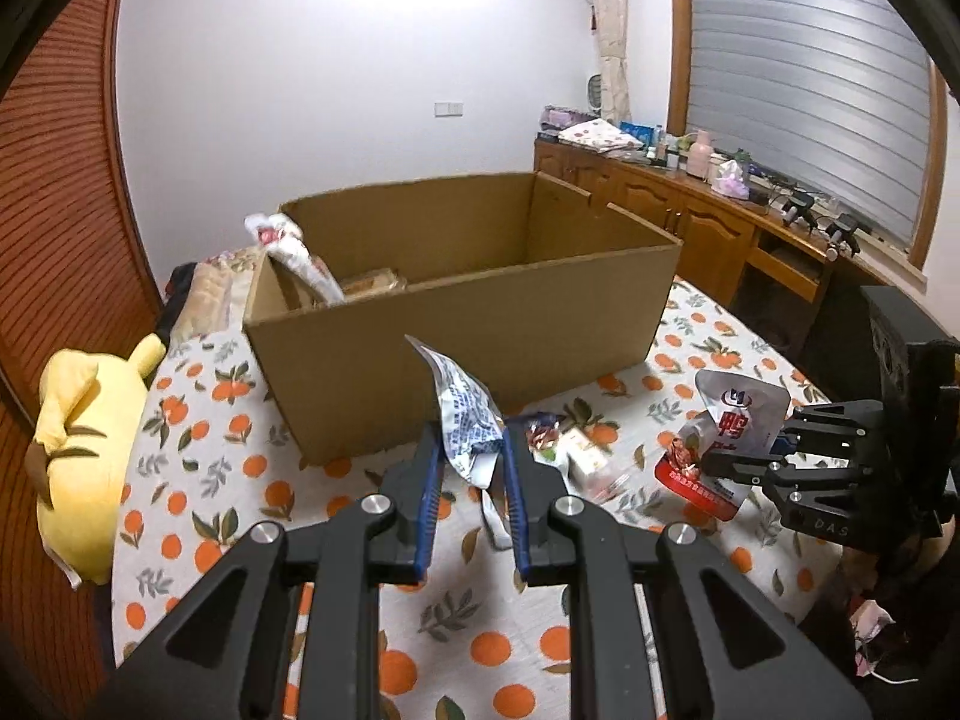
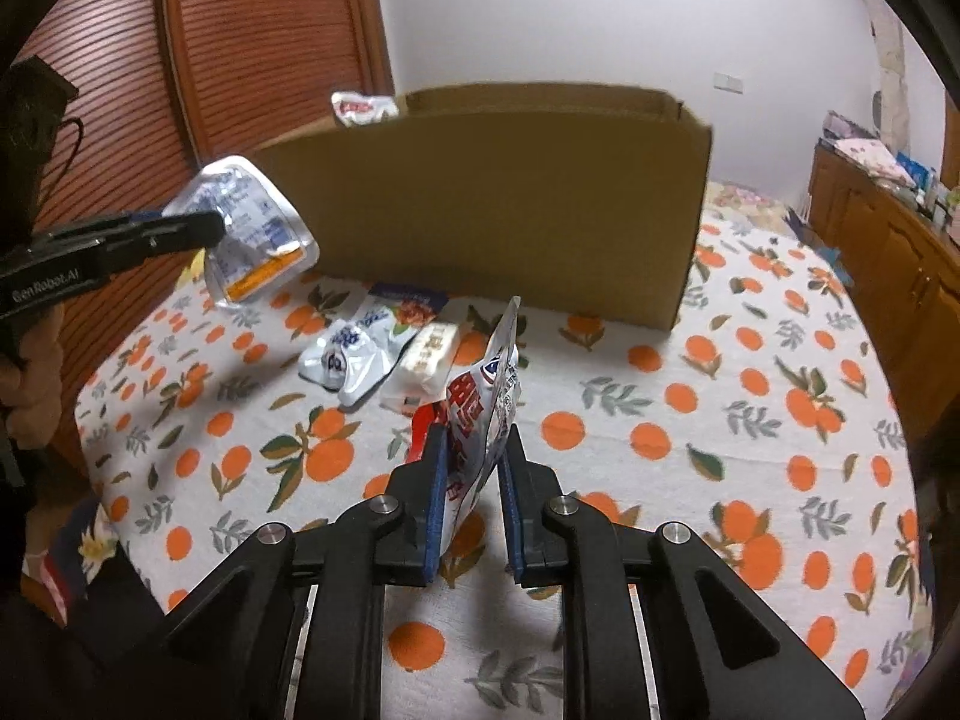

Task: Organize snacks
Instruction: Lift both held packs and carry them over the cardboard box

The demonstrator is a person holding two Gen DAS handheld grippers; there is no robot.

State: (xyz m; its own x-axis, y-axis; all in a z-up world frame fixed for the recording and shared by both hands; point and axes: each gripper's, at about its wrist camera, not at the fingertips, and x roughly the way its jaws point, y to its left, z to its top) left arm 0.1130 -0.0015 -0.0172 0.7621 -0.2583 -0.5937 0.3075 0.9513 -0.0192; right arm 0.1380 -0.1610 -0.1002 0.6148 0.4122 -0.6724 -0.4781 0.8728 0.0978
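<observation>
My left gripper [image 1: 472,441] is shut on a silver snack packet with blue print [image 1: 465,414], held off the cloth in front of the cardboard box [image 1: 456,330]; the right wrist view shows the same packet [image 2: 252,228] in that gripper [image 2: 216,225]. My right gripper [image 2: 474,438] is shut on a red and white snack pouch [image 2: 480,414], which stands edge-up between its pads; the left wrist view shows this pouch [image 1: 729,438] at the right. Two small packets [image 2: 384,348] lie on the cloth near the box. Inside the box are a white packet [image 1: 300,264] and a bread pack [image 1: 372,282].
An orange-print cloth [image 2: 660,420] covers the table. A yellow plush toy [image 1: 84,450] lies at the left edge. A wooden cabinet [image 1: 690,204] with clutter runs along the right wall. A person's hand [image 2: 30,378] holds the left gripper.
</observation>
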